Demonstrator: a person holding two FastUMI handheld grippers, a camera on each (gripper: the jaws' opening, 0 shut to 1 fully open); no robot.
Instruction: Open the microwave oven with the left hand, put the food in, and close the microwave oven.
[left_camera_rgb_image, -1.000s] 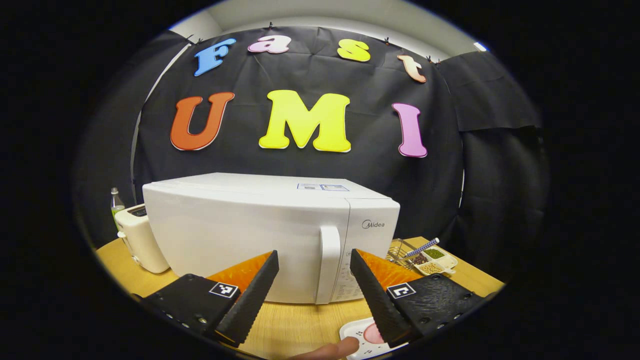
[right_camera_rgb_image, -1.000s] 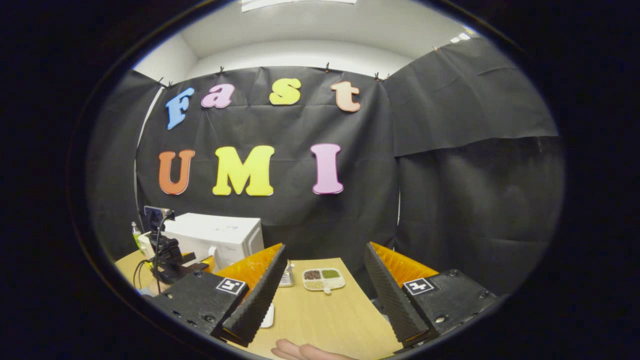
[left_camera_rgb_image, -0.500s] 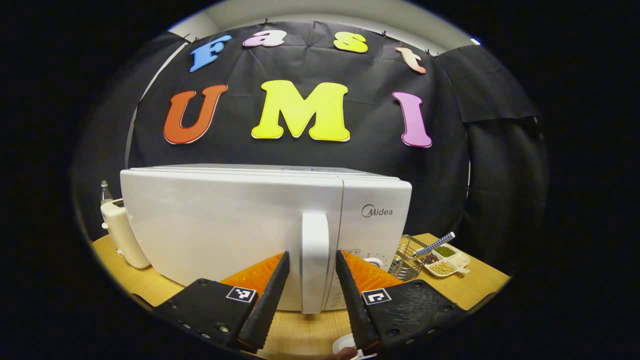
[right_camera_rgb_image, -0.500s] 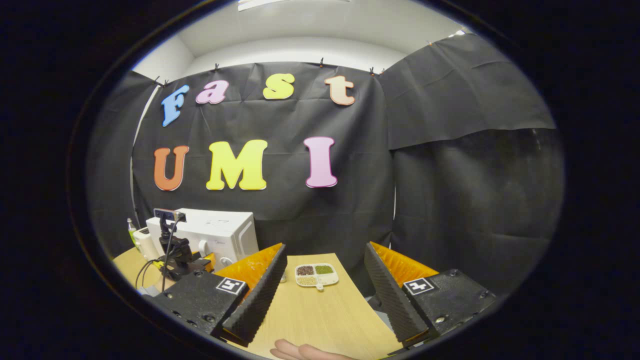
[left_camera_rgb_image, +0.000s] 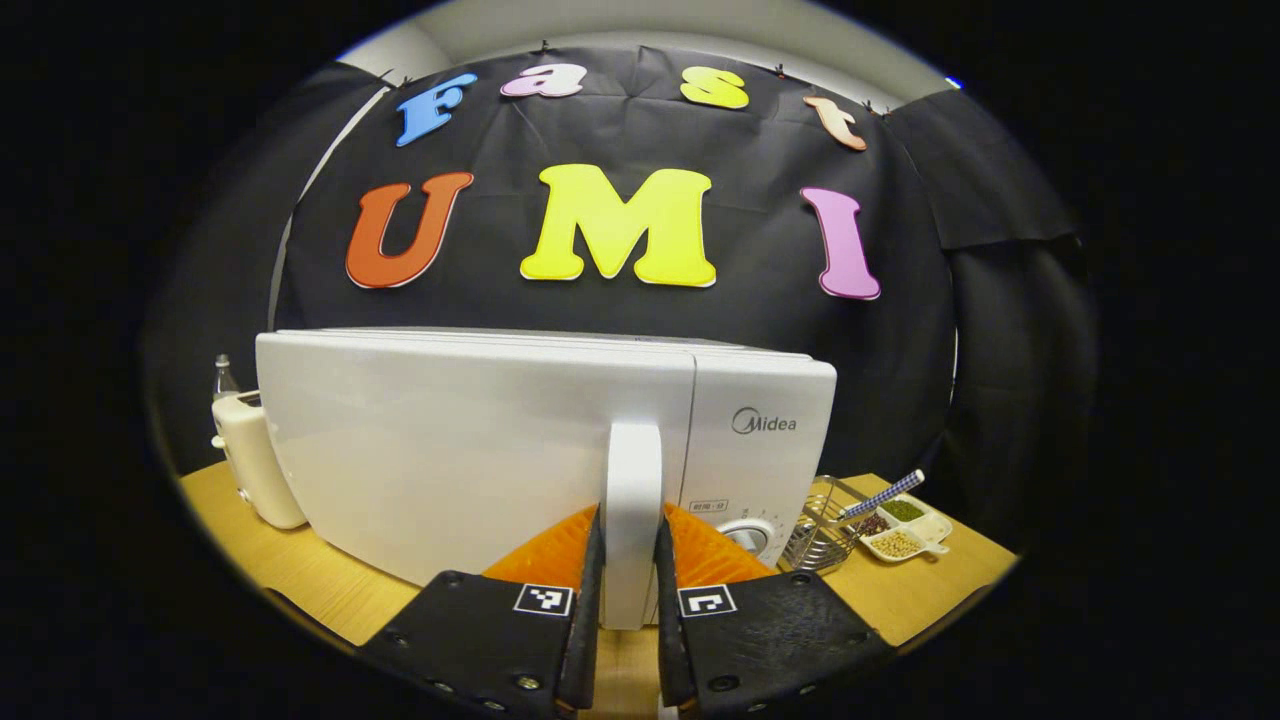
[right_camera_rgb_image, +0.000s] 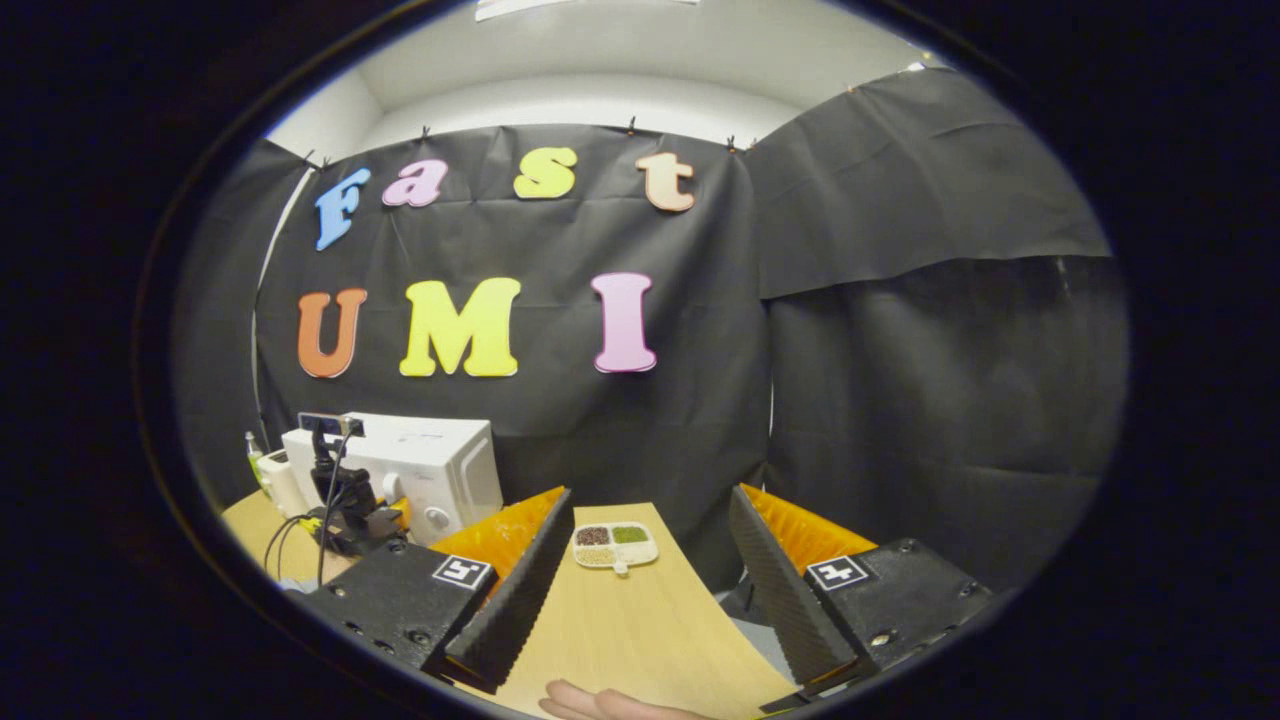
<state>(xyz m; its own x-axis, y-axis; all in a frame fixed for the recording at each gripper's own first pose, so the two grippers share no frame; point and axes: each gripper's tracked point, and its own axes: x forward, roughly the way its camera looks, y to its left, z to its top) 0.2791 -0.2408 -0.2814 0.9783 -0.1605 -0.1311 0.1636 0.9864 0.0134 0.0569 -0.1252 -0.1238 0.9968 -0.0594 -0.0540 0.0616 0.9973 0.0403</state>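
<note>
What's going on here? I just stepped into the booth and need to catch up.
A person is working a gripper in each hand at a wooden table. The left gripper has its fingers closed on the white handle of the microwave oven, whose door looks shut. The right gripper hangs open over the table, holding nothing, with a divided dish of beans beyond it.

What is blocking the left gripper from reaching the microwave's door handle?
Nothing visible. The left gripper already has the white door handle between its two fingers, which sit close on either side of it. The microwave door looks shut.
</note>
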